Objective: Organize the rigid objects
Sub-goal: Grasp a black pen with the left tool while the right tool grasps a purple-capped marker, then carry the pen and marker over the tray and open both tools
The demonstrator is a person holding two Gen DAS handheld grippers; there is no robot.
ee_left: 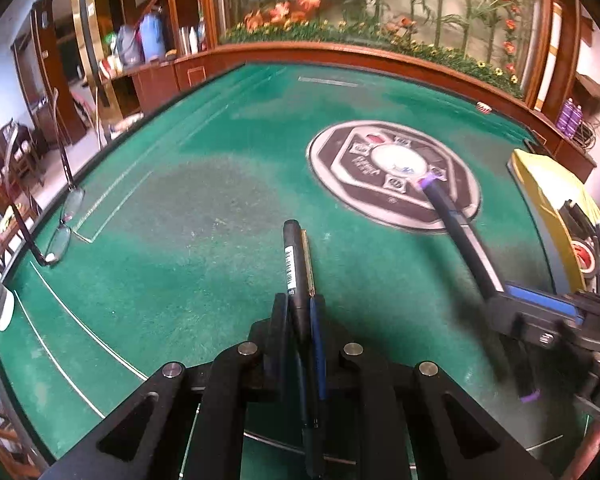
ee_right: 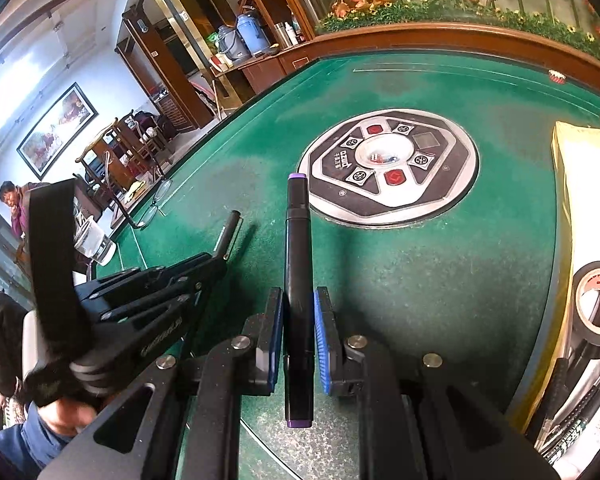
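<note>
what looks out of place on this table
The glasses lie at the table's left edge, one temple sticking up, apart from the yellow box on the right. A small red-and-white thing sits alone by the far rim; too small to identify. Nothing looks spilled or broken.

The table's (ee_left: 204,184) green felt lies bare across the middle and far side, giving a gripper wide passage. A round control panel (ee_right: 388,168) sits flush in the centre. Folded glasses (ee_left: 62,224) rest at the left edge, just beyond a glass jar (ee_right: 94,242). The right edge is blocked by a yellow-rimmed box (ee_right: 560,184) holding a roll of tape (ee_right: 598,304). A wooden rail (ee_left: 340,54) closes the far side.
</note>
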